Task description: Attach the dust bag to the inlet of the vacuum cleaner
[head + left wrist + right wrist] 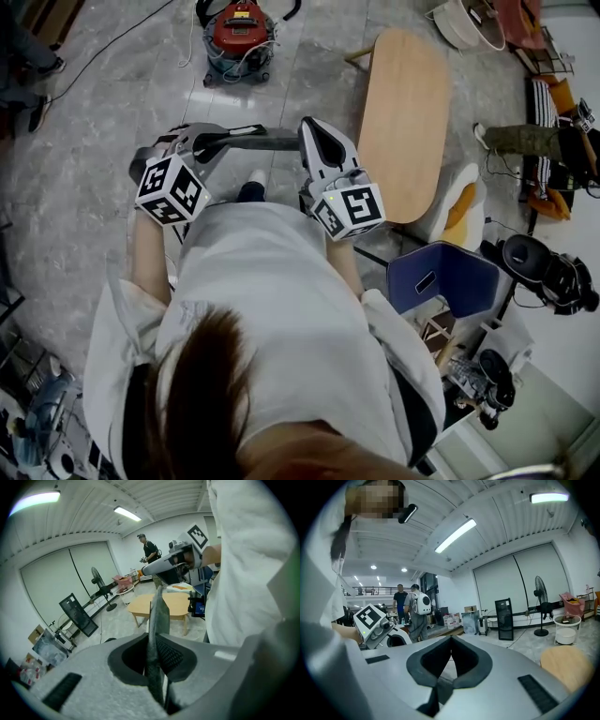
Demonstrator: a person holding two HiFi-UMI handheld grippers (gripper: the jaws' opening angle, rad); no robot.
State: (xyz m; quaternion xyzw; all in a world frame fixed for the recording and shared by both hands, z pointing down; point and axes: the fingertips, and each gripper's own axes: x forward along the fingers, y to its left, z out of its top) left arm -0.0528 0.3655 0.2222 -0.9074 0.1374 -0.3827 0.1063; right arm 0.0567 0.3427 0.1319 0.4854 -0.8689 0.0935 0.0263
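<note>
The red vacuum cleaner (239,33) stands on the grey floor far ahead, apart from both grippers. My left gripper (230,139) is shut on a flat grey dust bag (272,142) that sticks out to the right toward my right gripper (314,131). In the left gripper view the dust bag (157,620) shows edge-on, pinched between the jaws of the left gripper (154,644) and rising above them. The right gripper (450,641) is shut with nothing between its jaws. I cannot tell whether the bag's far end touches it.
A long wooden table (403,122) stands to the right, with a blue chair (441,277) behind it. A cable (103,52) trails over the floor at the left. A standing fan (541,602), a black case (505,618) and two people (412,611) are farther off.
</note>
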